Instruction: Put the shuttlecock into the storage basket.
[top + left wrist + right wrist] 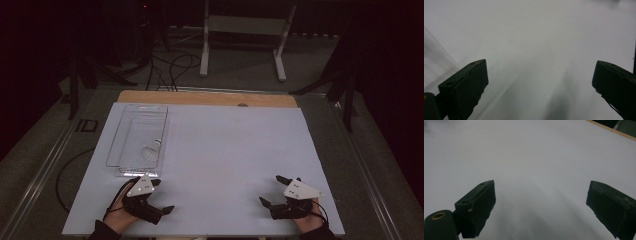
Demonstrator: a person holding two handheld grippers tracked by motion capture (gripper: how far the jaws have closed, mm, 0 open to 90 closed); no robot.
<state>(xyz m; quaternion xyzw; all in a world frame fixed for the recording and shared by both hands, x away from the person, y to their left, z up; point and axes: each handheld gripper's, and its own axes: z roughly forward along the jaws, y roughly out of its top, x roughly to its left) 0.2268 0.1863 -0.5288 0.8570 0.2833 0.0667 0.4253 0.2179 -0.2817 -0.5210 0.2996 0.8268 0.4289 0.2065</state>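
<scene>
White table, near edge: left gripper and right gripper, jaws spread, empty. Clear tray just beyond left gripper; shuttlecock lying inside. Risk: light shuttlecock may roll or crush under hasty pinch.

no readable text, label, brand, number or sign anywhere, white table sheet ahead of both tongs unmarked, clear tray beyond the left gripper bears no legible lettering
</scene>
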